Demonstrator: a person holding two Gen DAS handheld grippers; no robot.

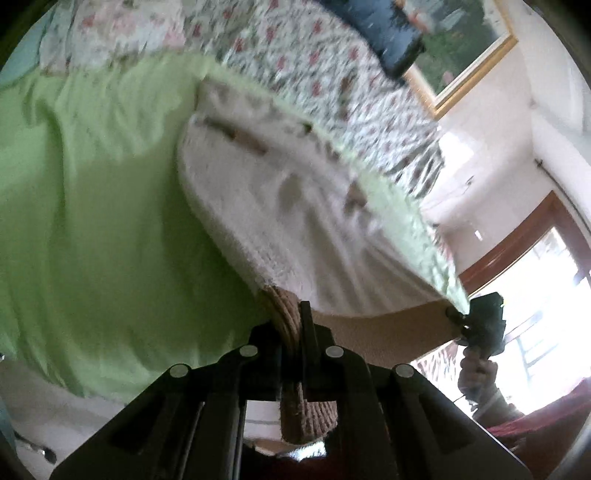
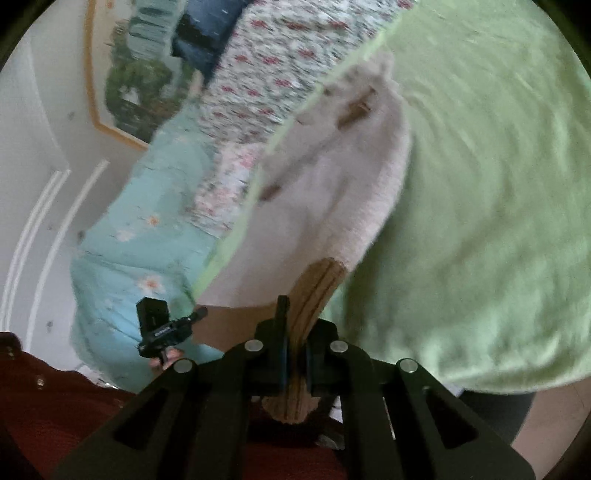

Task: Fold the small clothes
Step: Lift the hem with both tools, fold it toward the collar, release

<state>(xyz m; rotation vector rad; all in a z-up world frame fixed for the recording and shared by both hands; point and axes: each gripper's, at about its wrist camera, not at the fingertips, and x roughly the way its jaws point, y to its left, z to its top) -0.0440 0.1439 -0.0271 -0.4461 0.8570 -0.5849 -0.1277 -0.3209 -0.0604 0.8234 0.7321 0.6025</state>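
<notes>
Between the two grippers, a small cream garment [image 1: 295,206] with a tan ribbed band hangs stretched above the green sheet [image 1: 92,203] of a bed. The left gripper [image 1: 295,321] is pinching one end of that tan band, its fingers pressed together on the ribbed cloth. The right gripper [image 2: 291,325] is pinching the other end in the same way, and the band runs taut from one to the other. Small brown marks dot the garment's pale body [image 2: 332,177], which trails away from both cameras toward the bed; blur hides whether its far end touches the sheet.

White lettering sits on the black body of the left gripper [image 2: 162,326] as the right wrist view sees it, too small and blurred to read.

Only the left wrist view shows a bright window with a brown wooden frame [image 1: 535,266] and the person's right hand [image 1: 476,373] under the right gripper [image 1: 480,321]. Only the right wrist view shows a light blue cover with daisies [image 2: 140,251] and dark red clothing [image 2: 55,398].

Both views show a floral quilt [image 1: 332,74], a dark blue cushion [image 1: 380,33], and a gold-framed landscape picture [image 2: 122,74] on a pale wall.
</notes>
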